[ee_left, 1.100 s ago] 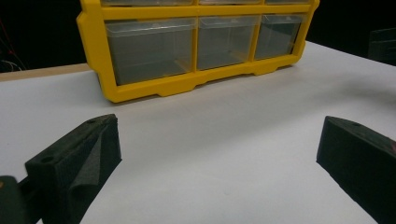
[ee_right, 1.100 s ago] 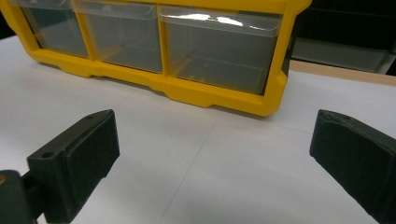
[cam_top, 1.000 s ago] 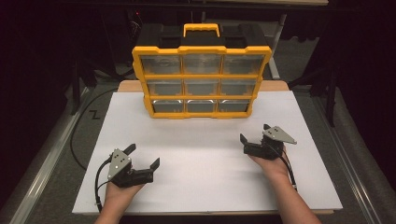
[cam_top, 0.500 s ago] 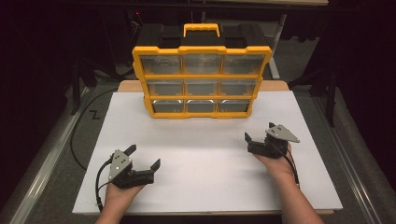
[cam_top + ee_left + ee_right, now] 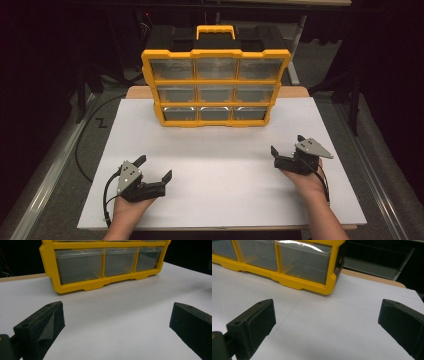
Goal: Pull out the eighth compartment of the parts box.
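Up back: boxy yellow plastic organizer (image 5: 216, 80), clear drawers (glossy fronts).

A white sheet (image 5: 220, 165) is laid over the bench (image 5: 137, 92), whose pale wooden edge is exposed just behind the sheet and along its front. To the left of the bench, a grey floor (image 5: 55, 165) is seen, crossed by a metal rail (image 5: 47, 187) and a black cable (image 5: 82, 150). To the right of the bench, the same grey floor and a second rail (image 5: 380, 195) are noted. Behind the bench, the room is left dark; black frame legs (image 5: 80, 95) are made out there.
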{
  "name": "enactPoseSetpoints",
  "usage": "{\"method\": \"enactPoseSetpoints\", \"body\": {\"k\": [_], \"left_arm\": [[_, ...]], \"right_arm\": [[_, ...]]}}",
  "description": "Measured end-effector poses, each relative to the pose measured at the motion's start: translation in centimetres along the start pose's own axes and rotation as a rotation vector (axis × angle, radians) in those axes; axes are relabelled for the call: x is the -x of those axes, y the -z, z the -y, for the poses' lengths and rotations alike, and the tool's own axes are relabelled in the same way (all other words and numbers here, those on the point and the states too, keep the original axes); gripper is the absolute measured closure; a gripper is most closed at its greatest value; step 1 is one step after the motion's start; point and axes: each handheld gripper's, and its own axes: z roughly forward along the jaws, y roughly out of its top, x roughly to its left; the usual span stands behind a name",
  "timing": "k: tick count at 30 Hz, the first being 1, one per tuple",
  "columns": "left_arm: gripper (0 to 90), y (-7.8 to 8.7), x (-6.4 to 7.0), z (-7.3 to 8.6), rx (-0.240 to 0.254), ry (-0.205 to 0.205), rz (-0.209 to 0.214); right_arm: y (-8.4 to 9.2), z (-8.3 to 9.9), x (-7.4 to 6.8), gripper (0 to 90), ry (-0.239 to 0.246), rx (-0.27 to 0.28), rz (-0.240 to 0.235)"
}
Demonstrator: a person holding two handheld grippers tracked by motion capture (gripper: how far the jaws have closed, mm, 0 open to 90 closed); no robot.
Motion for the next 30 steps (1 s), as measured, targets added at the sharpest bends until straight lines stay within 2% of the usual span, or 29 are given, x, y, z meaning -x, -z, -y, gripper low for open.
{"method": "enactPoseSetpoints", "body": {"k": [3, 8, 11, 12, 14, 25, 26, 30], "left_arm": [[0.4, 0.1, 0.0, 0.1, -0.007, -0.011, -0.003], [0.4, 0.4, -0.1, 0.3, -0.012, -0.003, 0.007], [0.4, 0.6, 0.0, 0.3, -0.014, -0.009, 0.01], [0.4, 0.7, 0.0, 0.3, -0.014, -0.012, 0.012], [0.4, 0.8, 0.0, 0.3, -0.008, -0.003, 0.013], [0.4, 0.8, -0.2, 0.3, 0.03, 0.021, 0.011], [0.4, 0.7, -0.2, 0.3, 0.031, 0.023, 0.009], [0.4, 0.6, -0.3, 0.3, 0.027, 0.022, 0.007]], "right_arm": [[0.3, 0.3, 0.3, 2.5, 0.013, -0.006, 0.015], [0.7, 0.8, 0.3, 2.7, 0.047, -0.027, 0.037], [0.9, 0.7, 0.0, 2.7, 0.088, -0.029, 0.048], [0.9, 0.7, 0.0, 2.7, 0.088, -0.029, 0.048], [0.8, 0.7, -0.2, 2.7, 0.126, -0.048, 0.048], [0.2, 1.2, -0.6, 2.9, 0.198, -0.116, 0.036], [0.2, 1.3, -0.8, 2.9, 0.224, -0.121, 0.037], [0.1, 1.4, -1.1, 2.9, 0.267, -0.134, 0.054]]}}
